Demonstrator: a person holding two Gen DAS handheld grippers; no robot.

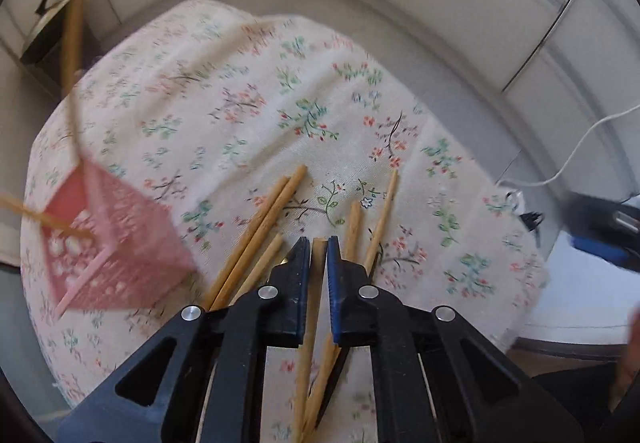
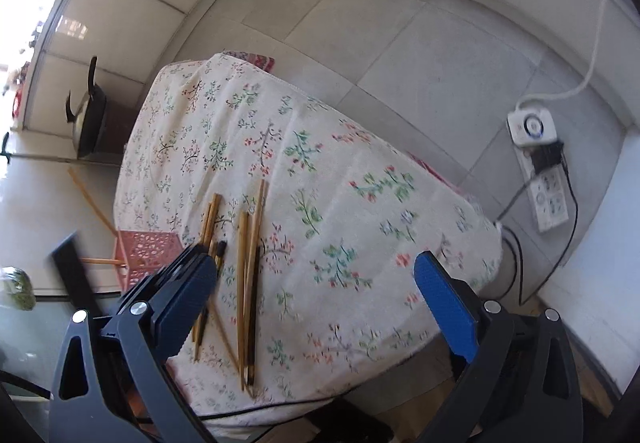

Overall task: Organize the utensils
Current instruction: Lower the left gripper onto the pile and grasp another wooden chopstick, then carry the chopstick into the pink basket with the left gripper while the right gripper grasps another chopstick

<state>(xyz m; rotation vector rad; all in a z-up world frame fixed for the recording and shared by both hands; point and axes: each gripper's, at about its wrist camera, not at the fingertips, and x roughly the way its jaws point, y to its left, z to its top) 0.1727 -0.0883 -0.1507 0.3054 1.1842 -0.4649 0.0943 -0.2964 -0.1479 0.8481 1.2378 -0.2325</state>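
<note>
The left gripper [image 1: 319, 247] had its jaws pinched narrow on 1 wooden chopstick [image 1: 312, 307], the stick running lengthwise between the black left pad and the blue ribbed right pad and showing below them. No earlier picture bears on the closing, so only the pinch is told. The right gripper [image 2: 316, 275] stood with its jaws wide apart, blue ribbed pads facing each other, nothing between them.

Taking the pink basket [image 1: 116, 243] as landmark: it was a square, perforated plastic holder at the counter's left edge, blurred in the left wrist view, with 2 chopsticks [image 1: 72, 39] leaning out of it. Just right of the basket lay the loose chopsticks [image 1: 264, 227], round, pale bamboo sticks, some crossing under the left gripper; in the right wrist view several showed dark tips. Farther right of the basket the floral cloth [image 1: 248, 99] lay bare, a thin woven fabric with small sprigs, slightly rumpled, covering the counter [image 2: 360, 323] and draping over its rounded edges.

Beyond the cloth's far edge was grey tiled floor [image 2: 420, 55], open on that side. Well right of the basket, on the floor, sat a white power strip [image 2: 548, 195] with a white cable [image 2: 592, 55].
</note>
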